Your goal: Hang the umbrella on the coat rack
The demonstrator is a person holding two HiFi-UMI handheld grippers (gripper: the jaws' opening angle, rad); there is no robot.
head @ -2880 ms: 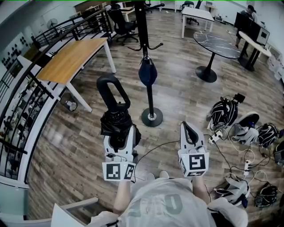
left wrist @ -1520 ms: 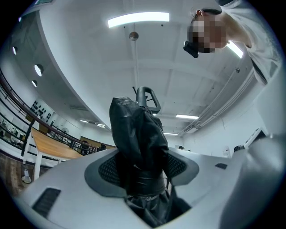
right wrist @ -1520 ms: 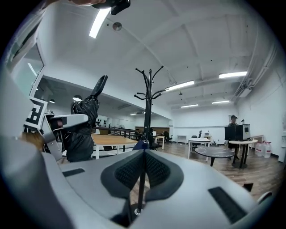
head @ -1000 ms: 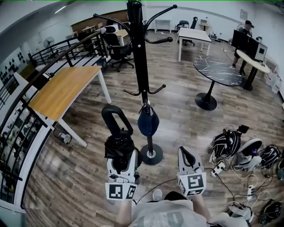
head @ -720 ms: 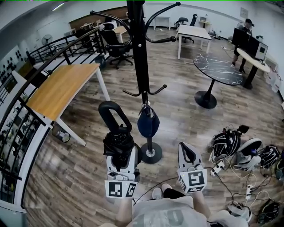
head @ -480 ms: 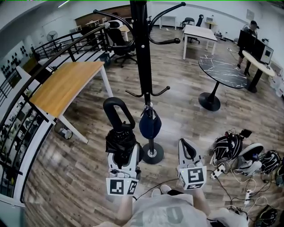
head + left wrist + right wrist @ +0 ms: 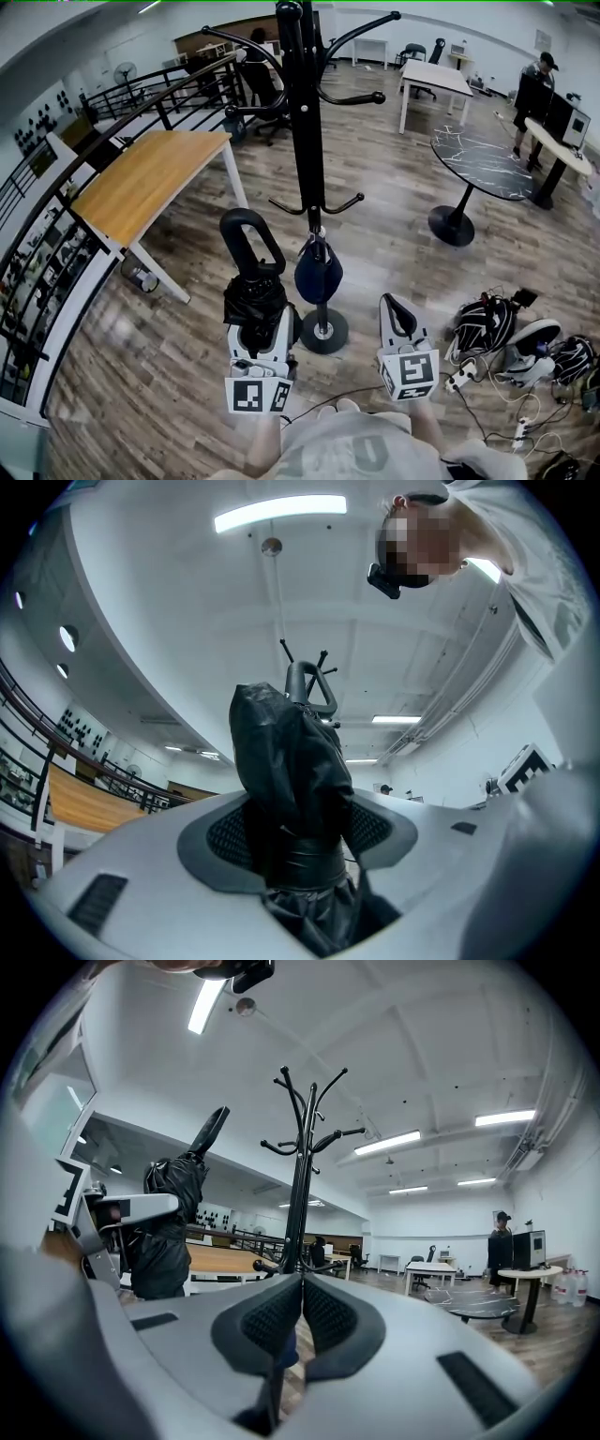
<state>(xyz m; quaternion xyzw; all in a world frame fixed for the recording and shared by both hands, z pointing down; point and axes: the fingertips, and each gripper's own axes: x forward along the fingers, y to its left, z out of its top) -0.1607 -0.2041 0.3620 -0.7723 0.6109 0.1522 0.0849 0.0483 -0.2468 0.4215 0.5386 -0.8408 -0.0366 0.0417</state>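
No word, brand name or number can be read anywhere in these views. The nearest thing to a sign is the black-and-white square code pattern on the left claw's white marker cube [image 7: 256,395] and on the right claw's white marker cube [image 7: 410,368]; these are blocky patterns, not letters. The person's pale grey shirt [image 7: 323,457] bears a faint darker print, cut by the picture's lower edge and too blurred to read

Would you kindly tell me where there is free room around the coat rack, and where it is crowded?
On the coat rack the upper hooks are bare, open air around them. Lower down a blue bag hangs against the pole. The wooden table and the floor between it and the rack are bare; bags crowd the floor at right.
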